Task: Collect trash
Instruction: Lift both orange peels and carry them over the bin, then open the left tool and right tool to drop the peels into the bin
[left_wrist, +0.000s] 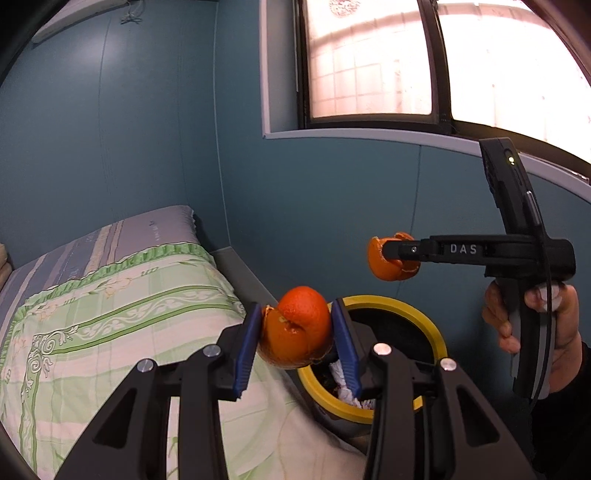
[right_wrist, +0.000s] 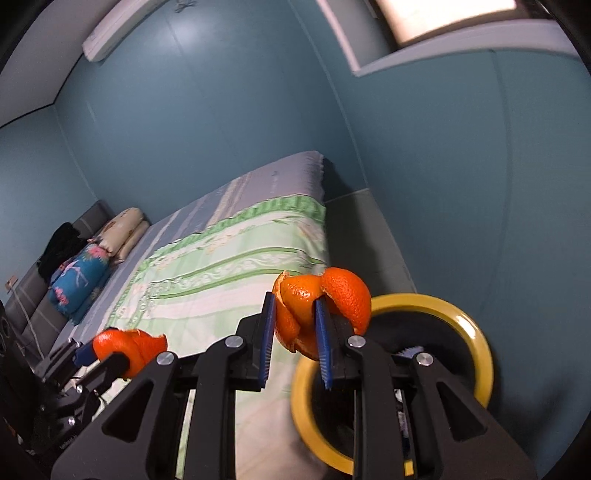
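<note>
Left claw (left_wrist: 295, 345) grips a curled orange peel (left_wrist: 297, 328); right claw (right_wrist: 293, 334) clamps another peel (right_wrist: 317, 306). Both hang at the yellow-rimmed bin (right_wrist: 476, 339) beside the bed (right_wrist: 221, 273): carrying step, next centre over the opening and let go

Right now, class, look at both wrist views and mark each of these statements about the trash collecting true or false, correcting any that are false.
1. Each gripper holds a piece of orange peel. True: the left gripper is shut on an orange peel, and the right gripper on another orange peel.
2. The trash bin has a red rim. False: the trash bin has a yellow rim.
3. The bin already has something in it. True: white crumpled trash lies inside.
4. The bed is bare of covers. False: a green patterned quilt covers the bed.
5. The walls are yellow. False: the wall is teal blue.
</note>
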